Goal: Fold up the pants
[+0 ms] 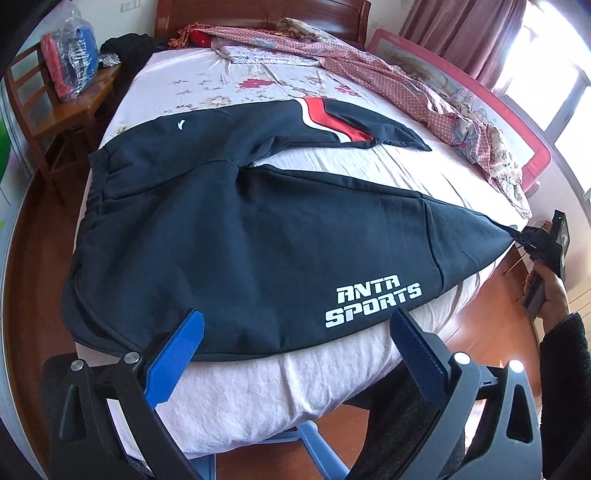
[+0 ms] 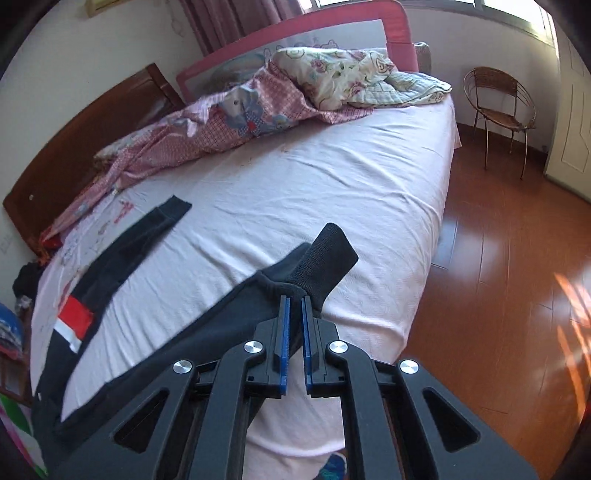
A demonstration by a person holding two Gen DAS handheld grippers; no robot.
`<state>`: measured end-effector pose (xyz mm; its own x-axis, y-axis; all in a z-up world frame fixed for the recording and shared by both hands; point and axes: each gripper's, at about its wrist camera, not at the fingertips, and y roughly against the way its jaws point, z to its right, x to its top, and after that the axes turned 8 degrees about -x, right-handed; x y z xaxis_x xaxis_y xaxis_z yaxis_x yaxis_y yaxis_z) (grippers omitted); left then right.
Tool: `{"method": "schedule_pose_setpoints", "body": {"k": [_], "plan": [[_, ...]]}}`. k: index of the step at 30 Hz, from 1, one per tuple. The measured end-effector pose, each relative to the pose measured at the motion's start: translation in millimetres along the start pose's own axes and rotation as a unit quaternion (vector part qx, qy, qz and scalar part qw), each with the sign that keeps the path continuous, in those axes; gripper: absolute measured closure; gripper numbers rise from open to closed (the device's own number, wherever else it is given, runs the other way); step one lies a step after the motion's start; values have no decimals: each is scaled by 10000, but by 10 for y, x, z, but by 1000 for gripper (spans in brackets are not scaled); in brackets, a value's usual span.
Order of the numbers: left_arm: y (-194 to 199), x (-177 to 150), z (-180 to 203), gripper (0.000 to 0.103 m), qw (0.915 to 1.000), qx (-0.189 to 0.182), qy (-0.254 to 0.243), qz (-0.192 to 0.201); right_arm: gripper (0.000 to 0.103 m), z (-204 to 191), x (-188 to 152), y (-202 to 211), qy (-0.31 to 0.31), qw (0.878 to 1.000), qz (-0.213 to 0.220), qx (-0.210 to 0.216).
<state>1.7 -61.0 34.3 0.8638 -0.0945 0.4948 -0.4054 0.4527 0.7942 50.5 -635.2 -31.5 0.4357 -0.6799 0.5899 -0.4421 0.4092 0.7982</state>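
Observation:
Dark navy sweatpants (image 1: 229, 236) with white "ANTA SPORTS" lettering lie spread on the bed, legs apart; the far leg carries a red and white stripe (image 1: 332, 118). My left gripper (image 1: 295, 332) is open, its blue fingers (image 1: 177, 354) over the near edge of the pants, holding nothing. My right gripper (image 2: 294, 302) is shut on the ribbed cuff (image 2: 328, 258) of the near leg and pulls it taut; it also shows in the left wrist view (image 1: 524, 236). The far leg (image 2: 147, 229) lies flat on the sheet.
The bed (image 2: 332, 177) has a pink-white sheet. A crumpled pink quilt (image 1: 406, 85) and pillow (image 2: 332, 70) lie along the far side by a pink bed rail (image 2: 295, 33). A wooden chair (image 1: 62, 110) holds bagged clothes. A wicker chair (image 2: 498, 107) stands on the wood floor.

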Motion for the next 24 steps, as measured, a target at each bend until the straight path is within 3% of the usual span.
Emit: {"method": "schedule_pose_setpoints", "body": {"k": [1,2,4,6,8,9,11,12,15,17,20,22,24], "plan": [[-8,-4,-3,2,10000,11,-9,-26,70,97,-50,-103,-269,9991,-79,331],[-9,-7,-6,2,10000,28,-16,-33,67,209,-90,-153,-598,9965,-108,575],[14,-11,-9,2,10000,53,-39,28,67,378,-143,-78,-1021,9936,110,474],[45,-9,-29,2,9998,131,-59,112,66,457,-163,34,-1230,9872,350,949],[50,5,-72,2,9997,168,-45,171,66,353,-151,-69,-970,9910,38,927],[41,16,-94,2,9997,177,-33,181,66,286,-168,-196,-841,9899,-232,1119],[12,48,-153,2,9997,192,7,177,49,159,-265,-492,-622,9900,-776,998],[5,69,-201,2,9996,225,87,162,45,126,-307,-574,-585,9904,-911,856],[87,166,-423,2,9987,322,177,366,45,60,-278,-331,-786,9939,-462,616],[172,243,-655,2,9973,425,183,568,45,-16,-295,-35,-921,9907,-75,995],[242,436,-1109,2,9959,504,216,712,32,-328,-434,263,-598,9849,-157,1617],[238,632,-1430,2,9962,469,226,695,32,-576,-592,386,-331,9780,-390,2024],[208,886,-1789,2,9973,131,252,680,32,-851,-759,510,-14,9738,-574,2200]]}}
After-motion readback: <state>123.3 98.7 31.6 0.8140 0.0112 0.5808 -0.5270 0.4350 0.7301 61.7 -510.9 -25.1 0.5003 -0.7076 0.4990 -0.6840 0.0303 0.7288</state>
